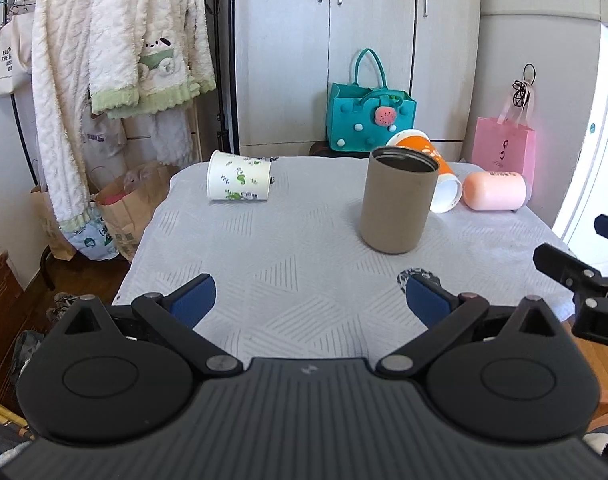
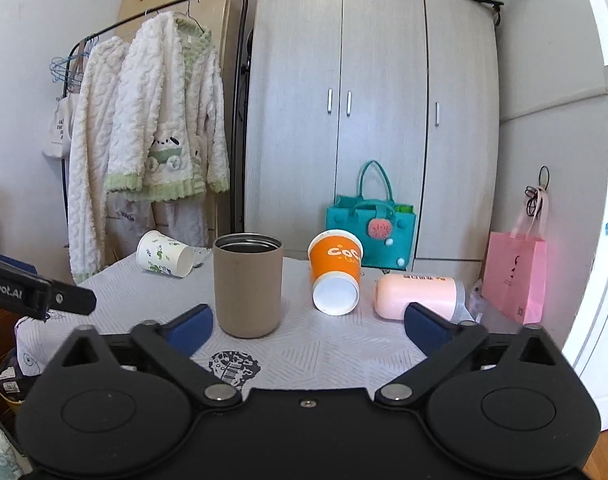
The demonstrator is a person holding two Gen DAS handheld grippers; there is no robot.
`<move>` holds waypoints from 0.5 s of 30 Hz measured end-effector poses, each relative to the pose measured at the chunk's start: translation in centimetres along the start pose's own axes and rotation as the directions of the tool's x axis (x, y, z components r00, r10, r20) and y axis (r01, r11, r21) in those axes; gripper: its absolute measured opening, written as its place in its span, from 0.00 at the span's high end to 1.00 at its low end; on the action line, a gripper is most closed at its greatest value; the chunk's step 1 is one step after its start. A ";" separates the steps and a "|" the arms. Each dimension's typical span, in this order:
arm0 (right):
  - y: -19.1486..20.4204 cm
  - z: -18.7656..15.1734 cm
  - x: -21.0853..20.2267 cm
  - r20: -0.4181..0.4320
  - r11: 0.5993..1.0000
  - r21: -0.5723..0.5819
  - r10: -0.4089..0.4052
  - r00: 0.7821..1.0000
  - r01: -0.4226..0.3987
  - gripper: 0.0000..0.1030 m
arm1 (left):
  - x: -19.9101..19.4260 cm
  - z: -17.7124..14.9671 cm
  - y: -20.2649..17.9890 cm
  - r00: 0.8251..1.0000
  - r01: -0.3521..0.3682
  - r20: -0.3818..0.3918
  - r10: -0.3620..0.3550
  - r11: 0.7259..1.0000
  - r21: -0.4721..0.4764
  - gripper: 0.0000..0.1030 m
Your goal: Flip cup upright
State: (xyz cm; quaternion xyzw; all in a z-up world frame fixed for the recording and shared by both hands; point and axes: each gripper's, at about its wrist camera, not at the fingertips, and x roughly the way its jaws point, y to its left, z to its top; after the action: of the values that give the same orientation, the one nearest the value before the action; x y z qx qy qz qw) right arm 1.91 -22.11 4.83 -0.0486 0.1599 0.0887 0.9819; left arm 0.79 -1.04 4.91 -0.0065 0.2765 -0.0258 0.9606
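Note:
A tan cylindrical cup [image 1: 397, 200] [image 2: 248, 286] stands upright, mouth up, on the table [image 1: 296, 248]. An orange paper cup [image 1: 435, 172] [image 2: 335, 276] lies tipped behind it. A white cup with green print [image 1: 240, 176] [image 2: 166, 258] lies on its side at the far left. A pink cup [image 1: 493, 190] [image 2: 417, 294] lies on its side at the right. My left gripper [image 1: 309, 300] is open and empty, near the front edge. My right gripper [image 2: 307, 328] is open and empty, just in front of the tan cup.
The table has a pale grey patterned cloth [image 2: 323, 352]. A teal felt bag [image 1: 369, 120] and a pink paper bag [image 1: 503, 150] stand behind the table. A clothes rack with fluffy robes [image 1: 120, 60] stands at the left, paper bags [image 1: 124, 208] beneath it. A wardrobe [image 2: 375, 120] is behind.

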 end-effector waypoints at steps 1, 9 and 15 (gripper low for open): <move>0.1 -0.1 -0.1 0.003 1.000 0.005 -0.001 1.000 0.001 0.00 | -0.1 -0.2 0.0 1.000 -0.004 -0.001 0.004 1.000 -0.003 0.00; 0.8 -0.9 -0.4 -0.019 0.999 0.019 -0.039 0.999 0.040 0.00 | 0.1 -1.5 0.5 1.000 -0.023 0.014 0.023 0.999 -0.036 0.00; 1.1 -1.3 -0.1 -0.037 0.997 0.017 -0.072 0.997 0.072 0.00 | 0.5 -1.9 0.5 1.000 -0.028 0.007 0.028 0.999 -0.036 0.00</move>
State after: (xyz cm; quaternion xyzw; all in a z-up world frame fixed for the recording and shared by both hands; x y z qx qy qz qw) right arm 1.22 -21.17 3.60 -0.0470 0.1769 0.0509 0.9818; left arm 0.25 -0.55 2.98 -0.0201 0.2732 -0.0073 0.9617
